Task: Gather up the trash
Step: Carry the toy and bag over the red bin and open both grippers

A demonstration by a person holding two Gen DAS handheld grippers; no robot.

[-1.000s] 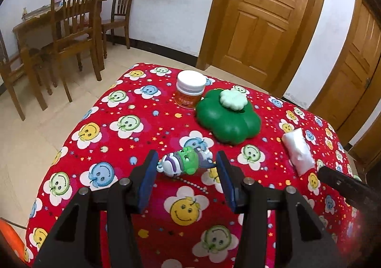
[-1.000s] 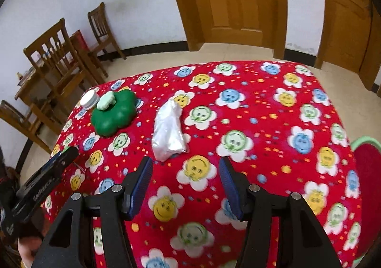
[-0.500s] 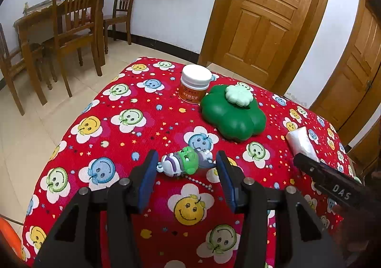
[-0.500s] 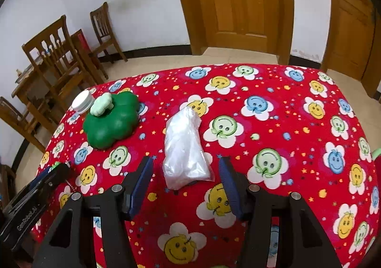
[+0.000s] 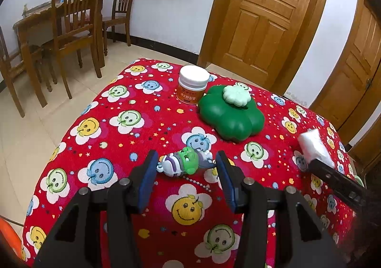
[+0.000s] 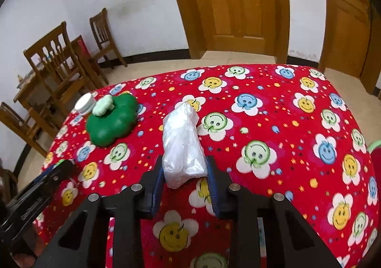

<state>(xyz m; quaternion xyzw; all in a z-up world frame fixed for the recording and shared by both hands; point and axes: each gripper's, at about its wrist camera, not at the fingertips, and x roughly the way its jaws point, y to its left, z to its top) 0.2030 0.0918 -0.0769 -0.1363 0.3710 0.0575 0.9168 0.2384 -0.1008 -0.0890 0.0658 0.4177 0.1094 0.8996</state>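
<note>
My right gripper (image 6: 184, 174) clamps narrow on the plastic bag (image 6: 182, 146); my left gripper (image 5: 185, 169) gapes wide around the toy figure (image 5: 184, 163); nothing collected yet, I judge.

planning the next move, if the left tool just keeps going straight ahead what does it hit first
Most likely the small toy figure, lying on the red tablecloth right between the open tips of the left tool. Farther along sits the green clover-shaped container, though depth is unclear.

Bare red tablecloth (image 6: 297, 144) lies open right of the plastic bag (image 6: 182, 146). The green clover-shaped box (image 6: 112, 122) and white-lidded jar (image 5: 193, 84) crowd the far left corner.
</note>
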